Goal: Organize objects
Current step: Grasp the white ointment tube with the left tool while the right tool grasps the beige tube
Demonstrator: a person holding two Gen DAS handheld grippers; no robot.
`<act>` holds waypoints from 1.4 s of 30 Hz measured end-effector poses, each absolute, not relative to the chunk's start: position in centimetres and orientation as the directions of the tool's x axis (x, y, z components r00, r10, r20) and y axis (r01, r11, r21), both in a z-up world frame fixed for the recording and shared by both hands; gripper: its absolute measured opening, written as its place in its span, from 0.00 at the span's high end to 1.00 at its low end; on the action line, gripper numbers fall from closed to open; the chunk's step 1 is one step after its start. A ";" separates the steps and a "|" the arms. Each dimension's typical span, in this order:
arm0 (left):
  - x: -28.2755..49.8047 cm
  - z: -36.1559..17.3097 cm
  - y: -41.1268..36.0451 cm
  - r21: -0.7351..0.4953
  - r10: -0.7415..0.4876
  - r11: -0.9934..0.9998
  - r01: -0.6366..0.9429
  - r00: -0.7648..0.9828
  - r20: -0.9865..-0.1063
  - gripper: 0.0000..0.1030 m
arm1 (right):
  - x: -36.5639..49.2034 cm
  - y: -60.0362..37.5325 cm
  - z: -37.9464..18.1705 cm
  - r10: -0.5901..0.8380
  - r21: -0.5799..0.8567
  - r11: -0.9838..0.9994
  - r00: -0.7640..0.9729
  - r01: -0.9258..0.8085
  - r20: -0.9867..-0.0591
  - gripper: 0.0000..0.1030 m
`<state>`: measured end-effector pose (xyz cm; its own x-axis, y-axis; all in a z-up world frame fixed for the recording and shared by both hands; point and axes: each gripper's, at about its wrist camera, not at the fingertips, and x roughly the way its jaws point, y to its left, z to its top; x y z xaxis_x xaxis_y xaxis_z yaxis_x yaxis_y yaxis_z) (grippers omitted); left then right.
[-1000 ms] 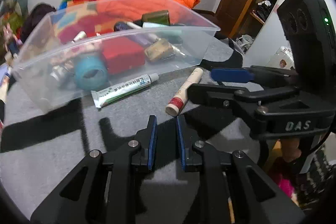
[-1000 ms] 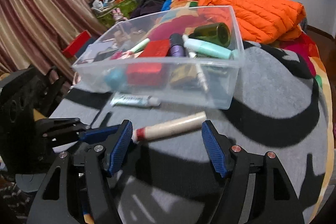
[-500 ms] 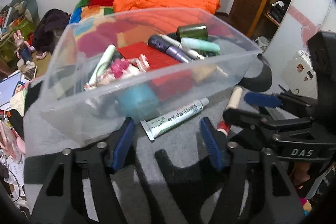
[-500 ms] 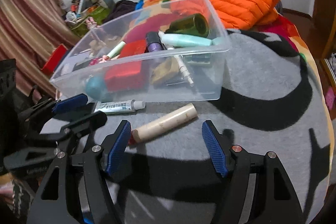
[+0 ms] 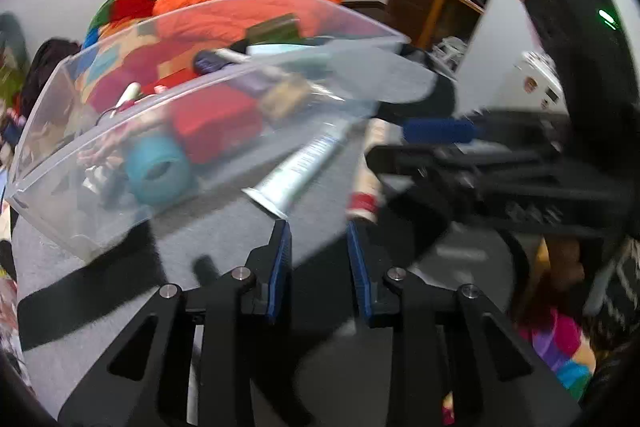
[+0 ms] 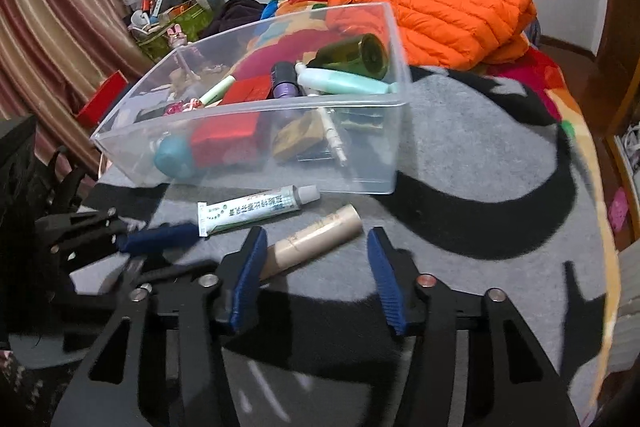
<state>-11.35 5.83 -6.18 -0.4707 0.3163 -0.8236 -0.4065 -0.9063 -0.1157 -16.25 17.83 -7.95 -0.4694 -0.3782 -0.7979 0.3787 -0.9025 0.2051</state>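
The clear plastic bin [image 6: 362, 183] is sitting on the grey and black blanket [image 6: 480, 163] of the bed, already holding a green bottle [image 6: 352, 57], a pale green tube [image 6: 344, 83], a red box [image 6: 224, 139] and a teal roll [image 6: 174, 157]. Just in front of its near wall a white ointment tube [image 6: 256, 209] and a beige stick [image 6: 316, 237] are lying side by side on the blanket. The right tongs [image 6: 314, 279] are hovering over the beige stick; their jaws have just been closing, the left pad beside the stick's near end, the right pad apart from it. The left tongs [image 5: 318, 267] have also just been closing and are standing partly open with nothing between them, just near of the ointment tube's crimped end.
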 end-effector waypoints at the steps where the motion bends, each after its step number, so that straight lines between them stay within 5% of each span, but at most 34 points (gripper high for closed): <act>1: -11.0 -5.9 6.0 -0.101 0.311 -0.905 -0.414 -0.480 -0.820 0.71 | -16.1 18.0 -7.9 -0.365 0.188 -0.906 -0.474 0.379 -0.802 0.61; 19: -15.8 -7.1 7.6 0.005 0.233 -0.900 -0.436 -0.490 -0.840 0.71 | -16.8 19.4 -7.5 -0.462 0.333 -0.877 -0.417 0.346 -0.783 0.61; 24: -14.1 -7.0 7.3 0.017 0.225 -0.900 -0.435 -0.498 -0.837 0.80 | -16.9 18.9 -7.8 -0.473 0.352 -0.872 -0.400 0.340 -0.785 0.61; 42: -8.4 -6.1 3.0 -0.055 0.199 -0.959 -0.276 -0.525 -0.828 0.82 | -16.0 13.8 -8.7 -0.335 0.127 -0.902 -0.483 0.413 -0.809 0.63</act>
<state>-8.41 2.96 -6.13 -0.5247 0.1990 -0.8277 -0.2763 -0.9595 -0.0555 -16.04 13.83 -8.67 -0.4826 -0.3350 -0.8092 0.4134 -0.9017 0.1267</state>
